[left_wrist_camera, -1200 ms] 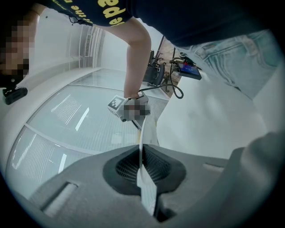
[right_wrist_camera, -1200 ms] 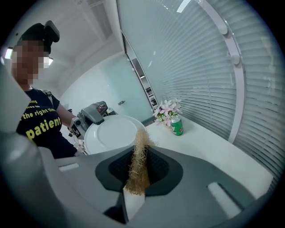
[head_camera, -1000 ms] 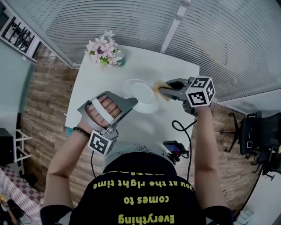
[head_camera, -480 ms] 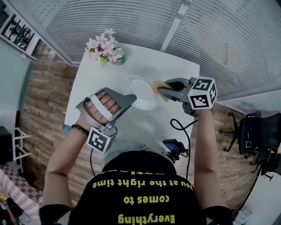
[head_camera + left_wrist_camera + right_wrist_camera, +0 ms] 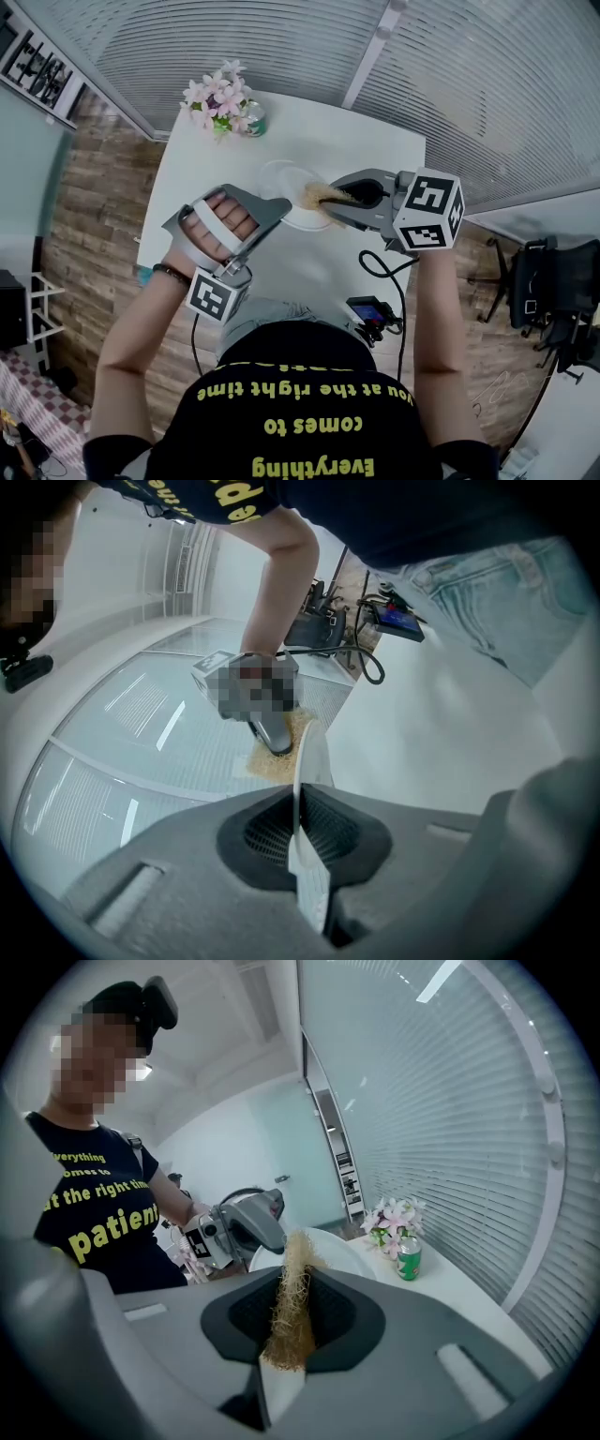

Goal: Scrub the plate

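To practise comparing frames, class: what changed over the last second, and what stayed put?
The right gripper, shut on the fibrous scrubber, moved leftward in the head view, from the rim of the plate to over its middle. The left gripper kept its grip on the plate's edge; the flowers did not move.

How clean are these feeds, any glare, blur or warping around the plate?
Head view: sharp and evenly lit, but the white plate barely contrasts with the white table. Left gripper view: heavy wide-angle bending, reflection streaks on the glass wall, plate edge-on. Right gripper view: dark rounded corners, scrubber crisp.
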`<state>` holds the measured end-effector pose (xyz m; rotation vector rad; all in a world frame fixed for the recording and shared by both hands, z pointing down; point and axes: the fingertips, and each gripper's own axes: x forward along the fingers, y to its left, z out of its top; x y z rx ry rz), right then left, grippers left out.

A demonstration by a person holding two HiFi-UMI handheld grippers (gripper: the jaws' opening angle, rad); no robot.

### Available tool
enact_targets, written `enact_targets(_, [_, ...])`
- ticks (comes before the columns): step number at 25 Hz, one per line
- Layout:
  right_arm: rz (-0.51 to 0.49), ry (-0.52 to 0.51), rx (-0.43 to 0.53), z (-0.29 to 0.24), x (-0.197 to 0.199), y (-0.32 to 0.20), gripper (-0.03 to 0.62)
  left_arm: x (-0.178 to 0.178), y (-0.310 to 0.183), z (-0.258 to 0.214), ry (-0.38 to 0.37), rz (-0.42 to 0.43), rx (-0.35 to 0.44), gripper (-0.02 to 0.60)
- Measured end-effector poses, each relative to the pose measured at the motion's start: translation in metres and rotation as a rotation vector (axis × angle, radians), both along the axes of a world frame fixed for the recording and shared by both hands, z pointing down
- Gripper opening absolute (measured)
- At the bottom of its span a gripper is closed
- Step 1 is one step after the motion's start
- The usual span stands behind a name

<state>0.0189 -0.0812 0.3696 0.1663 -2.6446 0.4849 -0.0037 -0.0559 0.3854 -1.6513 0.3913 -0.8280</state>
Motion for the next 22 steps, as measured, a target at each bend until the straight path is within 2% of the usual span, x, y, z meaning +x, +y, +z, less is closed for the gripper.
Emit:
enact_targets(6, [-0.09,0.022,0.044,-0.013,-0.019,0.023,0.051,0.0,-0.003,0.001,-0.003,-0.007,-0.009,0.009])
enact_targets(12, [-0.133,0.035,0.062,-0.019,-0.026,0.033,0.051,-0.001,-0.004,0.002,-0.005,-0.011,-0.01,0.009])
enact_targets(22, [-0.058,0.042,0.023,-0.004,-0.01,0.013,0.051,-0.002,-0.003,0.0,0.001,-0.006,0.001,0.009])
